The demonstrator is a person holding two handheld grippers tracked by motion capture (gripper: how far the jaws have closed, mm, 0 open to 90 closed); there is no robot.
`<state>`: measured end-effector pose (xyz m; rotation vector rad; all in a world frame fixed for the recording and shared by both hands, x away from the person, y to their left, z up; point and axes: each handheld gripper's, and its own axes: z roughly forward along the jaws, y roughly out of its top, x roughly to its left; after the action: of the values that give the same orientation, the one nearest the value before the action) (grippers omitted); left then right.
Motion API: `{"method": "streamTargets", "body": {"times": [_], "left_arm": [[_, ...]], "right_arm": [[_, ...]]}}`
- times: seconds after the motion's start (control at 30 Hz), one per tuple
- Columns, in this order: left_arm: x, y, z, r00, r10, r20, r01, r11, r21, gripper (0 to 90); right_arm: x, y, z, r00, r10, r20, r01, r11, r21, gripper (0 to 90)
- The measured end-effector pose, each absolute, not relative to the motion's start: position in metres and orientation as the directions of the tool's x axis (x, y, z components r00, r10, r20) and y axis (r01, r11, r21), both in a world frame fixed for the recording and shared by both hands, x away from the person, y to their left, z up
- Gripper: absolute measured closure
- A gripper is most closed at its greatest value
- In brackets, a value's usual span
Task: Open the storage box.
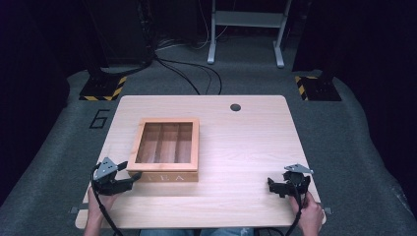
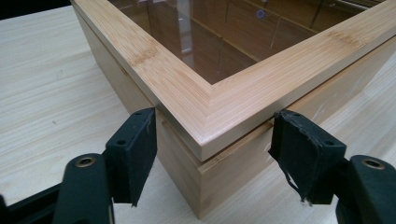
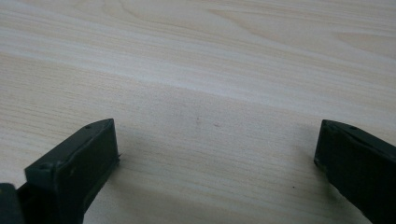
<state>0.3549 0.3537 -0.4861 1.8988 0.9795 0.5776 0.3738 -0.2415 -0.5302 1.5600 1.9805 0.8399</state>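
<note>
Left gripper view shows the left gripper (image 2: 212, 154) half-open astride the wooden tea box's (image 2: 205, 100) corner, pads seemingly touching; the right gripper (image 3: 217, 154) gapes wide over bare tabletop (image 3: 201, 60).

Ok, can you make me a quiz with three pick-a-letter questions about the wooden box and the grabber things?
1. Where is the left gripper?
A. At the tea box's near left corner
B. By the table's round hole
C. On the floor

2. How many compartments show through the tea box lid?
A. One
B. Three
C. Six

3. How do the right gripper's jaws stand?
A. Shut on a cup
B. Shut on the lid
C. Open over bare table

Answers: 1 A, its jaws sit either side of that corner in the left gripper view. 2 B, two dividers split it in the high view. 3 C, plain table lies between them.
</note>
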Motion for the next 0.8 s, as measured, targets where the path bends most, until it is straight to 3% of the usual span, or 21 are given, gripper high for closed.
{"method": "streamTargets", "body": {"times": [0.8], "left_arm": [[0.359,0.347,-0.461,0.537,0.839,0.089,0.312,-0.296,0.903,30.5]], "right_arm": [[0.374,-0.241,-0.53,-0.235,0.972,0.002,0.678,0.162,0.717,0.0]]}}
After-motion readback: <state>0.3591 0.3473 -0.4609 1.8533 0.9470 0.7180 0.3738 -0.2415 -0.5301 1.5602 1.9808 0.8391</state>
